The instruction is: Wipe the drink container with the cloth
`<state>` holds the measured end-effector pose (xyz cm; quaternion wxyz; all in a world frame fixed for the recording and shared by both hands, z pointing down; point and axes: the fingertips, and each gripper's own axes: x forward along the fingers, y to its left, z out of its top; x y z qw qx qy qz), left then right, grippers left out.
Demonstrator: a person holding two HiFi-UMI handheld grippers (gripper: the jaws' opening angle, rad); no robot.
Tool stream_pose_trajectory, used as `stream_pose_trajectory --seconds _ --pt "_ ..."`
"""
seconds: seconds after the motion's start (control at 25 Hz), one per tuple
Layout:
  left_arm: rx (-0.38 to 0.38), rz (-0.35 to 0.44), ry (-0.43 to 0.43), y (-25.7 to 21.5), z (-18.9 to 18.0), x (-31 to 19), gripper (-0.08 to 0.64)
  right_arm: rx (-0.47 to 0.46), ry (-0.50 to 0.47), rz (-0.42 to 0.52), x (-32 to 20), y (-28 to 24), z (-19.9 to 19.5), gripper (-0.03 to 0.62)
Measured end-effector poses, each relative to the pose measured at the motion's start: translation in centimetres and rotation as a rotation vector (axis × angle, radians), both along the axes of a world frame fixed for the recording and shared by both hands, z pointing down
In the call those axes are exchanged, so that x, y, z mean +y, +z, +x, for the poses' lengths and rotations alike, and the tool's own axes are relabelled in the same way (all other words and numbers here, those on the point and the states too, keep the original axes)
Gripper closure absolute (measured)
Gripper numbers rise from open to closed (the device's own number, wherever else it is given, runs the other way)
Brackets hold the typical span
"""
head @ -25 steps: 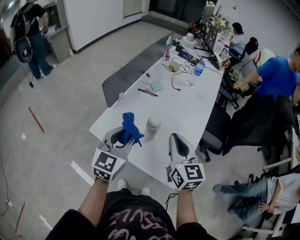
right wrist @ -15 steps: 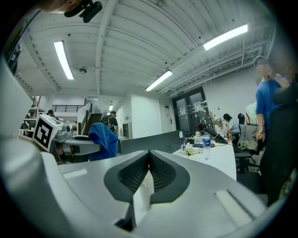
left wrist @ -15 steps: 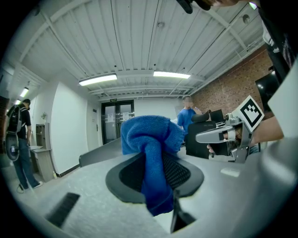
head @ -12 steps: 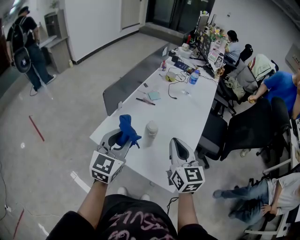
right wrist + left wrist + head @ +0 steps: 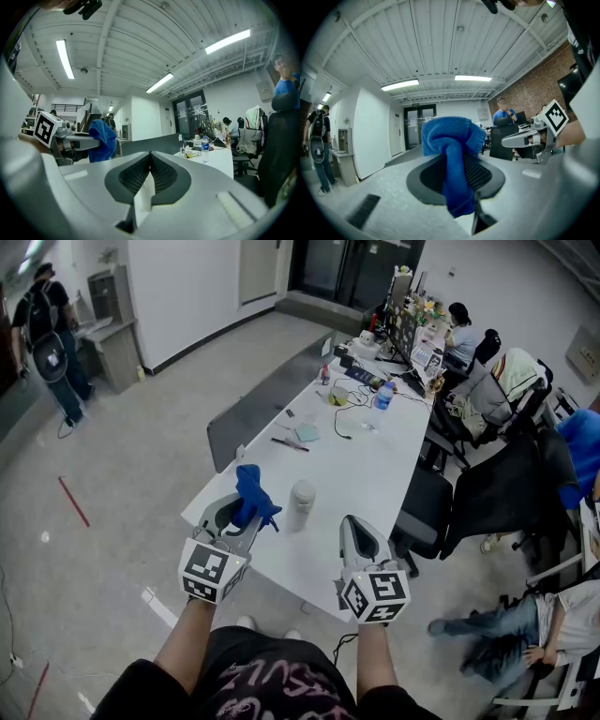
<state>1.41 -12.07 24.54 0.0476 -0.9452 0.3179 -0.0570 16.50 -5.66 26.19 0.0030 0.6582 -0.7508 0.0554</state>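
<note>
Nearest the camera, two bare forearms are seen reaching out over a black printed shirt, each hand bearing a grey gripper with a marker cube. The left gripper [image 5: 241, 517] is held level above the near corner of the long white desk [image 5: 367, 468], and its jaws are clamped on a bunched blue terry cloth [image 5: 253, 494]. In the left gripper view the cloth is shown pinched between the black ribbed pads, with a fold bulging above them and a tail hanging below. The right gripper [image 5: 354, 524] is held level beside it, well apart, over the near desk edge. Its jaws are brought fully together, and only a pale sliver is seen below where the pads meet. The drink container, a pale cylindrical lidded cup [image 5: 301, 503], is stood upright on the desk just beyond the grippers. It is placed between them, nearer the left one, just to the right of the cloth and apart from both sets of jaws. Farther along the desk a light blue notepad [image 5: 307, 433] and a dark pen [image 5: 287, 443] are laid, then a black cable [image 5: 343, 422] and a clear water bottle [image 5: 382, 396]. A grey partition panel [image 5: 267, 395] is set along the desk's left side, and black office chairs [image 5: 497, 493] are ranged along its right. At the far end, monitors [image 5: 405, 315] are gathered with clutter, and seated people are seen at the right.
</note>
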Motion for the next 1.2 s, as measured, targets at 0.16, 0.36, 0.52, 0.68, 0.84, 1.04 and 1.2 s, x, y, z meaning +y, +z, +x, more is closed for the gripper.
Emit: stream_pose_trajectory --seconds 0.16,0.36,0.52,0.68,0.84,1.04,1.2 --pt "0.002 0.001 0.002 -0.01 -0.05 0.24 0.463 0.012 0.008 -0.002 0.33 -0.06 -0.06 0.597" --pt "0.003 0.001 -0.001 0.0 0.21 0.4 0.463 0.024 0.001 0.008 0.52 -0.14 -0.08 0.597" --pt "-0.005 0.004 0.007 0.26 0.36 0.43 0.463 0.014 0.0 0.002 0.42 0.29 -0.01 0.597" --pt "-0.01 0.01 0.015 0.12 0.42 0.49 0.463 0.009 0.003 0.0 0.34 0.22 0.02 0.597" --pt "-0.017 0.018 0.019 -0.13 0.34 0.72 0.463 0.007 0.005 0.0 0.56 0.12 -0.15 0.597" --pt "-0.017 0.02 0.028 -0.28 0.34 0.88 0.463 0.006 0.012 -0.001 0.76 0.03 -0.23 0.597" --pt "-0.018 0.021 0.031 -0.65 0.38 0.95 0.463 0.001 0.017 -0.001 0.86 -0.26 -0.1 0.597"
